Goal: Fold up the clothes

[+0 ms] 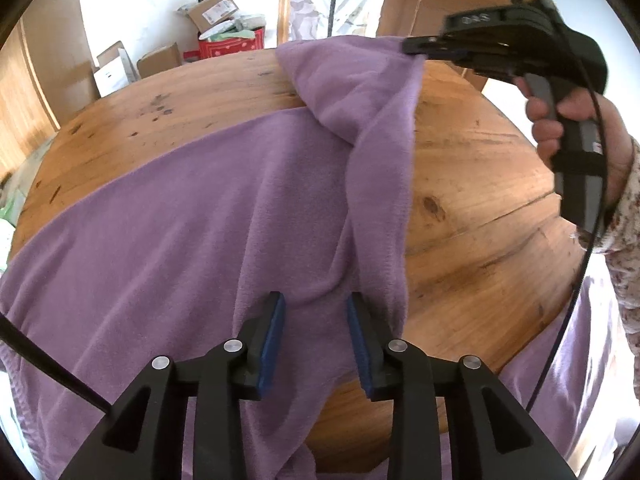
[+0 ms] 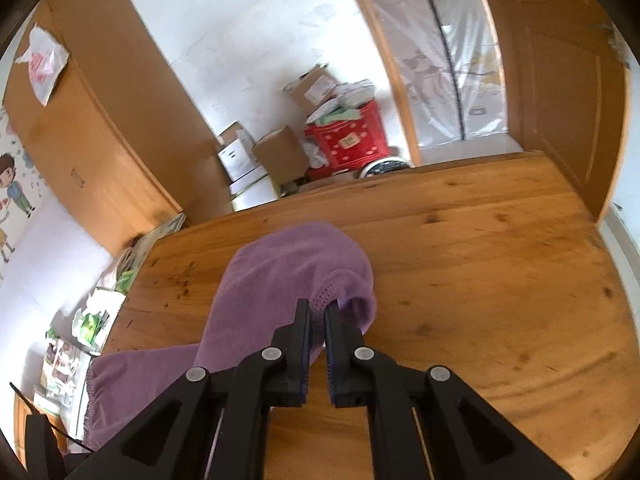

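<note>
**A:** What fills the left wrist view?

**B:** A worn round wooden tabletop [image 1: 472, 216], knotted and scratched, takes up the centre and right of the frame. Over it lies a large purple fleece cloth [image 1: 168, 240], spread across the lower left and spilling off the near edge at the bottom.

**A:** And the cloth's far end?

**B:** It rises in a ridge toward the upper right of the frame, where the right tongs [image 1: 416, 46] pinch its corner above the tabletop. A hand [image 1: 576, 128] in a floral-print sleeve [image 1: 628, 240] grips the black handle at the right edge.

**A:** The right wrist view?

**B:** The same cloth [image 2: 288, 276] bunches at centre frame, its stitched hem clamped between the right tongs [image 2: 318, 312], nearly closed on the fabric. The rest trails to the lower left and hangs off the edge.

**A:** The left tongs?

**B:** The left tongs [image 1: 316, 304] stand wide at bottom centre, blue pads either side of a fold of cloth, gripping nothing.

**A:** Behind?

**B:** Cardboard boxes [image 2: 280, 152] and a red patterned container [image 2: 348, 142] sit against the white wall at upper centre.
</note>
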A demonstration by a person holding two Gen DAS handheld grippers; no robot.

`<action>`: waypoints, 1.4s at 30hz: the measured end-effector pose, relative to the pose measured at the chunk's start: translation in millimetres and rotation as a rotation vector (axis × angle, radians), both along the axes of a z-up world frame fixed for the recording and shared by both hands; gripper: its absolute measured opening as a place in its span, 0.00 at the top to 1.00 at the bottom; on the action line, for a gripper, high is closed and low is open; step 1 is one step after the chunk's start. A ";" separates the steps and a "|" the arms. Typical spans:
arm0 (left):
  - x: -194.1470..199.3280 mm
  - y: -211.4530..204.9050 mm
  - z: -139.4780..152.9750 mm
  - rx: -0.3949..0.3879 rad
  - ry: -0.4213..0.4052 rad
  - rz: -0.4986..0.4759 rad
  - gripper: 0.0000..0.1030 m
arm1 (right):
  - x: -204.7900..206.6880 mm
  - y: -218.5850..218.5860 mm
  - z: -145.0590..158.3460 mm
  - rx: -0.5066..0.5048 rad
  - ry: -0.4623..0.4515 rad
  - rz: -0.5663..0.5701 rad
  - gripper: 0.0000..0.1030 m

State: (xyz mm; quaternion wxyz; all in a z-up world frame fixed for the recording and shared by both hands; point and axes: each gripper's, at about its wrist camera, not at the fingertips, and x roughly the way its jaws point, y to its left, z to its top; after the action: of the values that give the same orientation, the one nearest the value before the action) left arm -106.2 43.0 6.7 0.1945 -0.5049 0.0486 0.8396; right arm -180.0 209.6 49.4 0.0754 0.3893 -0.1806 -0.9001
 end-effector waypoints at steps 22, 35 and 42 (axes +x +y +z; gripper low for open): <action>-4.5 -0.5 -0.9 0.000 -0.041 0.006 0.67 | 124.2 57.4 -13.9 0.098 0.004 -0.137 0.94; -1.6 14.8 12.6 -0.027 0.008 -0.018 0.67 | 152.6 66.5 -32.8 0.018 -0.022 -0.077 0.91; -7.7 32.1 15.4 -0.034 0.009 -0.063 0.67 | 155.4 106.9 -25.7 -0.057 0.009 -0.147 0.62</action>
State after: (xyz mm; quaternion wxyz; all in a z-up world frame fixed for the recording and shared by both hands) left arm -113.9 75.1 22.2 0.2121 -0.5024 0.0795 0.8344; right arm -24.6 316.5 23.7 0.0209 0.3687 -0.2337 -0.8995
